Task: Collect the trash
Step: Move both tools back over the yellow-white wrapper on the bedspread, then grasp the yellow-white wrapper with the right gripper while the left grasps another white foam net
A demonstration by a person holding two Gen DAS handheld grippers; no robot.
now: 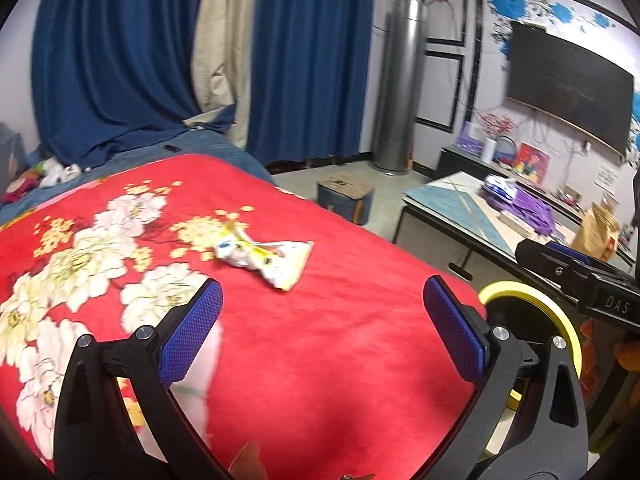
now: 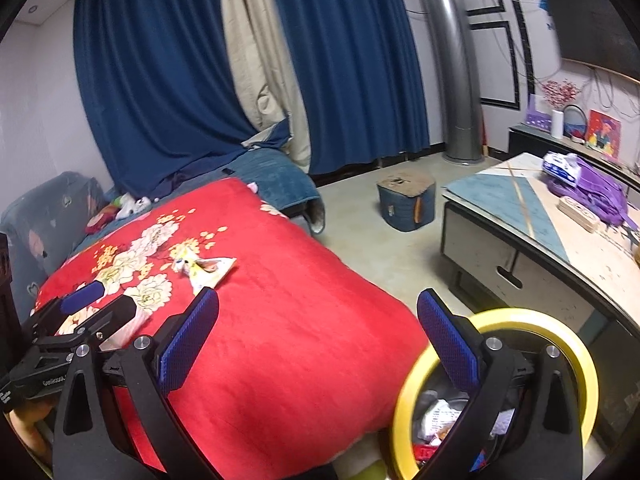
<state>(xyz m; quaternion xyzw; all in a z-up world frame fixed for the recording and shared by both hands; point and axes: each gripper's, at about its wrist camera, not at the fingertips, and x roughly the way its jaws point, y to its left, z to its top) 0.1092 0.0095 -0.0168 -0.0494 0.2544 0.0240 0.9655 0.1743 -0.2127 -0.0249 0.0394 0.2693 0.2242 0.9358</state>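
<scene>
A crumpled white and yellow wrapper (image 1: pixel 266 258) lies on the red floral blanket (image 1: pixel 320 340); it also shows in the right wrist view (image 2: pixel 208 268). My left gripper (image 1: pixel 322 320) is open and empty, just short of the wrapper and above the blanket. My right gripper (image 2: pixel 318 332) is open and empty over the blanket's right edge, above a yellow-rimmed trash bin (image 2: pixel 576 344) that holds several scraps. The bin's rim (image 1: pixel 520 292) shows in the left wrist view. The left gripper (image 2: pixel 80 312) also shows at the left of the right wrist view.
A low coffee table (image 2: pixel 520 220) with a purple bag (image 2: pixel 592 192) stands to the right. A small blue stool (image 2: pixel 408 200) sits on the floor. Blue curtains (image 1: pixel 120 60), a grey column unit (image 1: pixel 400 80) and a wall TV (image 1: pixel 568 84) are behind. Toys (image 2: pixel 128 204) lie at the bed's far end.
</scene>
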